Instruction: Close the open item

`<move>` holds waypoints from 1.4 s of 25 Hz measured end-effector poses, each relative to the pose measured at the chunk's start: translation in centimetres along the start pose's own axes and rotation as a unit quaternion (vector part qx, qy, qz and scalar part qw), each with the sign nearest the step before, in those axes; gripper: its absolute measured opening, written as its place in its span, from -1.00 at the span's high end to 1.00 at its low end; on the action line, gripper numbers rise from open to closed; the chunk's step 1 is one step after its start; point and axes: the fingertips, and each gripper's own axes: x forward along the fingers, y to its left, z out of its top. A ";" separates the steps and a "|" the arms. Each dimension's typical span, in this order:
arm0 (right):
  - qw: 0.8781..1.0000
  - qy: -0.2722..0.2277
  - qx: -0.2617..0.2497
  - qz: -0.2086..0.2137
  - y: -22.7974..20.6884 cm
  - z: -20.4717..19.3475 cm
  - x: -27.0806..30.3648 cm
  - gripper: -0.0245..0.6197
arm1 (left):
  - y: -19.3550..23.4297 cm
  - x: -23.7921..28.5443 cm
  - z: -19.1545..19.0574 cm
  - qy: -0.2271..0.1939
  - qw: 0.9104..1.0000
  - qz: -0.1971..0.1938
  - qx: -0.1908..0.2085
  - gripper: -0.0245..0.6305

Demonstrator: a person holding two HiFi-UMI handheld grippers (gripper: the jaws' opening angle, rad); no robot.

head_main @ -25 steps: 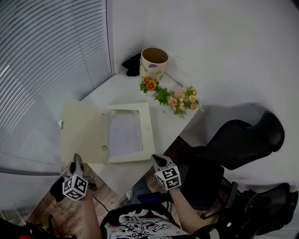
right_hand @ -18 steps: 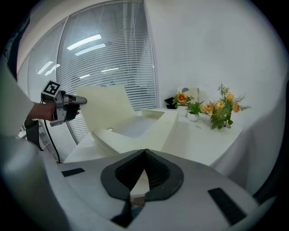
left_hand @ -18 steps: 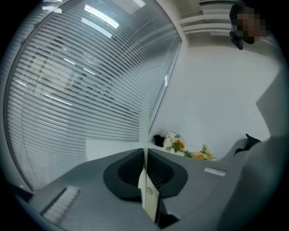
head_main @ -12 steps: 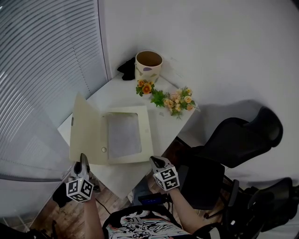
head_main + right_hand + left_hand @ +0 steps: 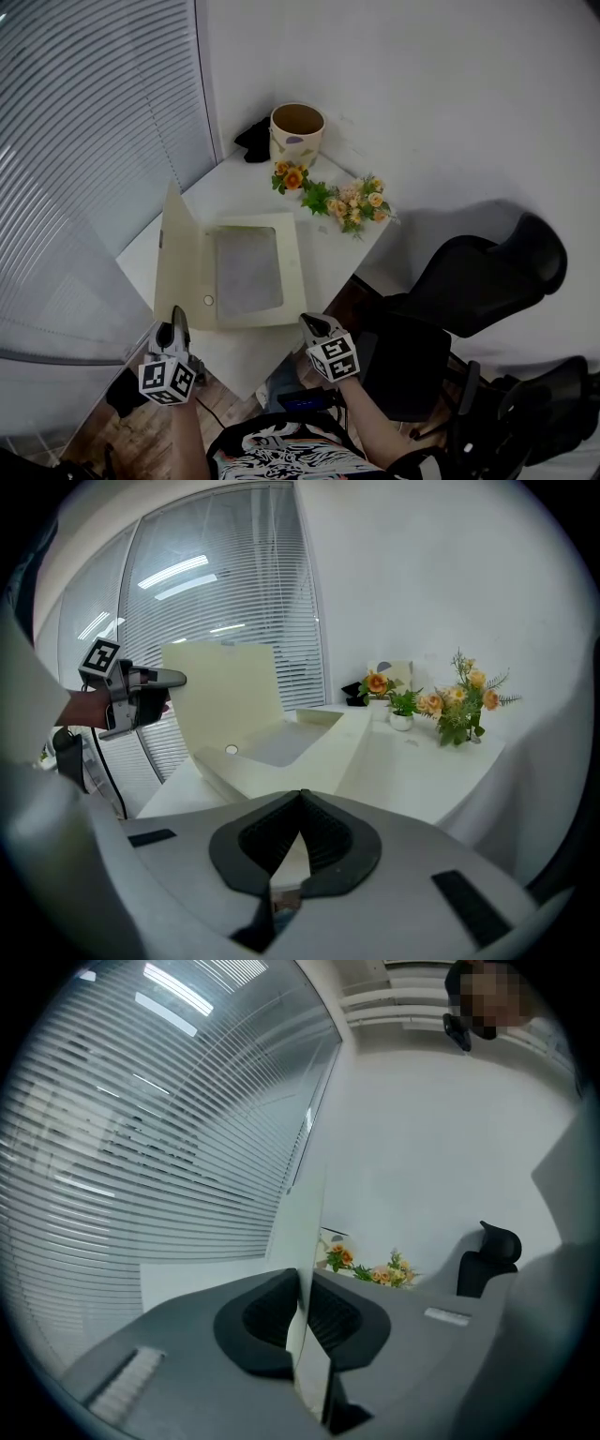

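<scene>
White walls meet in a corner, with window blinds [image 5: 84, 141] running along the side of our left gripper [image 5: 178, 316], and a white table [image 5: 328, 253] is pushed into that corner. On the table, ahead of both grippers, lies the cream folder [image 5: 251, 272], open. Its tray part rests flat, while its cover [image 5: 176, 258] is lifted steeply, close to upright, on the blinds side. Our left gripper is clamped on the near edge of that cover. From that gripper the thin board [image 5: 305, 1241] runs straight up between the pressed jaws. Our right gripper [image 5: 312, 322] hangs at the table's near edge, just short of the folder's near corner and apart from it. Its jaws are closed tip to tip, with nothing between them. From there we see the raised cover [image 5: 230, 696] ahead and to the left, with the left gripper [image 5: 159, 680] pinching its outer edge. Beyond the folder stand a pot [image 5: 297, 131] and a spray of flowers [image 5: 352, 202]. A dark chair [image 5: 487, 281] sits off to the right gripper's side.
</scene>
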 end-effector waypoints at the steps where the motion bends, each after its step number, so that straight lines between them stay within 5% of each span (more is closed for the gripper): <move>1: 1.000 -0.001 0.000 0.000 0.0 0.0 0.0 0.91 | -0.4 0.1 0.0 0.001 1.000 -0.006 0.002 0.89; 35: 1.000 0.002 -0.003 0.014 0.1 0.2 0.1 0.91 | -8.2 2.0 -1.0 0.039 0.991 -0.105 0.071 0.83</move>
